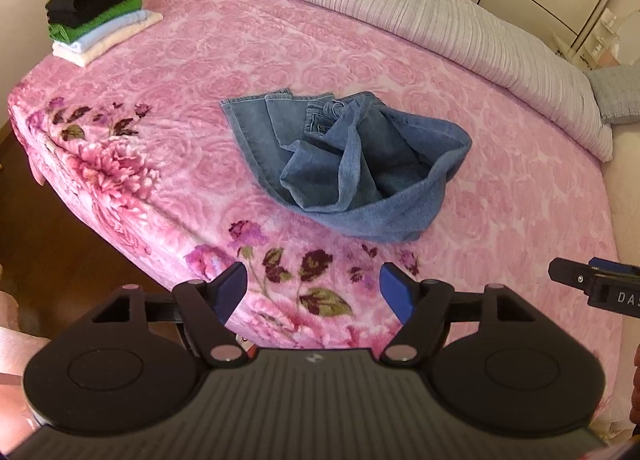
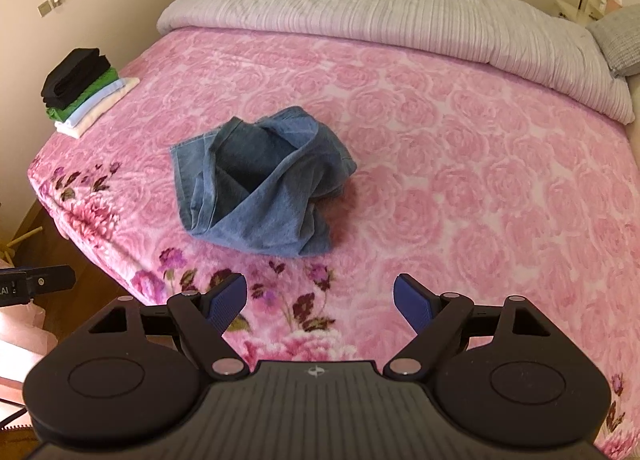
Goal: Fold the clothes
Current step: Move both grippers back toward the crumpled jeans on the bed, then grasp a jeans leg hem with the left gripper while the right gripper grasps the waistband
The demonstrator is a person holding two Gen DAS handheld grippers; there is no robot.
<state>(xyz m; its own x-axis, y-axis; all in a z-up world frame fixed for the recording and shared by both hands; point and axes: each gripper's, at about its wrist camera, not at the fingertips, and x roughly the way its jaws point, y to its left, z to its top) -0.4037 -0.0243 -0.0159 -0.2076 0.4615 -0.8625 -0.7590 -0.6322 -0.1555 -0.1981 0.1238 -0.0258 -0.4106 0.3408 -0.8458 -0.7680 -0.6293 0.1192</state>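
Bed: pink rose-patterned blanket (image 1: 360, 44) covering the whole top, with one pale ribbed duvet (image 2: 360, 0) rolled along the far edge and one grey pillow (image 2: 620, 40) at its right end.
Jeans: one crumpled pair of blue denim jeans (image 1: 352, 164), heaped near the middle of the blanket, toward the near edge; legs doubled over, waistband with its label showing in the left wrist view.
Handling, as a judgement: denim looks heavy and fairly stiff for cloth, not slippery, not fragile; it should hold a crease but will drag on the plush blanket. Best holds are likely the waistband corners or the hemmed leg ends at the heap's left, lifted to shake it flat.
Folded stack: one pile of folded clothes (image 1: 96, 8) at the far left corner, well apart from the jeans; about five items, black on top, then green, pale blue and cream.
Left gripper (image 1: 312, 292): jaws spread and opening, nothing between them, short of the jeans.
Right gripper (image 2: 320, 300): jaws spread, empty, also short of the jeans.
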